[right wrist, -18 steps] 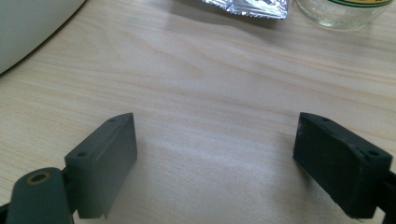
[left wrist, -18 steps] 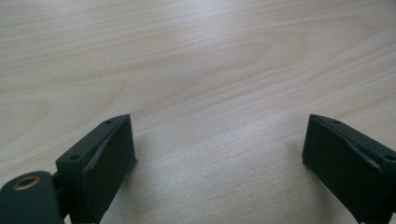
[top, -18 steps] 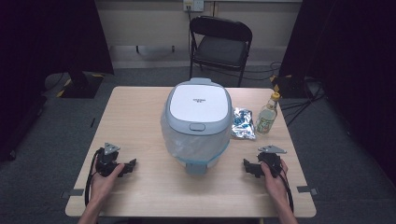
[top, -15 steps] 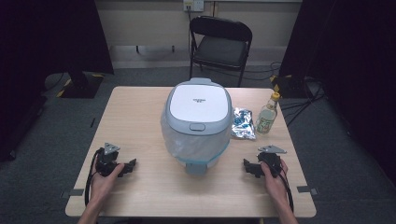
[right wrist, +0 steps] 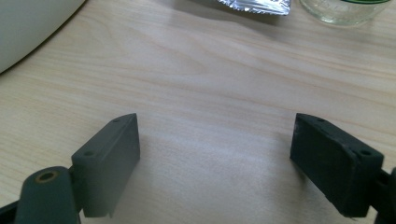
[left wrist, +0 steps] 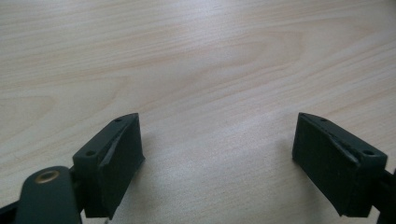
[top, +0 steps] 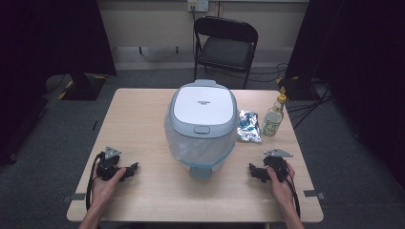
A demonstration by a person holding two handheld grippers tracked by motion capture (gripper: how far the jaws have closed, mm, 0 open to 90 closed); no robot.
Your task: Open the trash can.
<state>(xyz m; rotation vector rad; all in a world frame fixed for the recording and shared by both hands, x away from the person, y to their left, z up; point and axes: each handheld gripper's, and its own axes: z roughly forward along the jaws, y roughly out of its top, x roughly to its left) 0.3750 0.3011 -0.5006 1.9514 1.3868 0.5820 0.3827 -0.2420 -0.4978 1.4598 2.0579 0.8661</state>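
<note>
A white and pale-blue rice cooker [top: 203,121] with its lid down stands in the middle of the wooden table [top: 138,124]. My left gripper [top: 131,170] rests on the table at the front left, held by a hand, jaws wide apart over bare wood [left wrist: 217,140]. My right gripper [top: 253,170] rests at the front right, also open, with nothing between its jaws [right wrist: 215,144]. The cooker's white side [right wrist: 28,28] sits at the upper left of the right gripper view.
A shiny foil packet [top: 248,126] [right wrist: 254,4] lies right of the cooker, and a small bottle with a yellow cap [top: 273,117] [right wrist: 343,9] stands beside it. A black folding chair [top: 224,45] is behind the table. Tape marks [top: 74,197] sit near the front corners.
</note>
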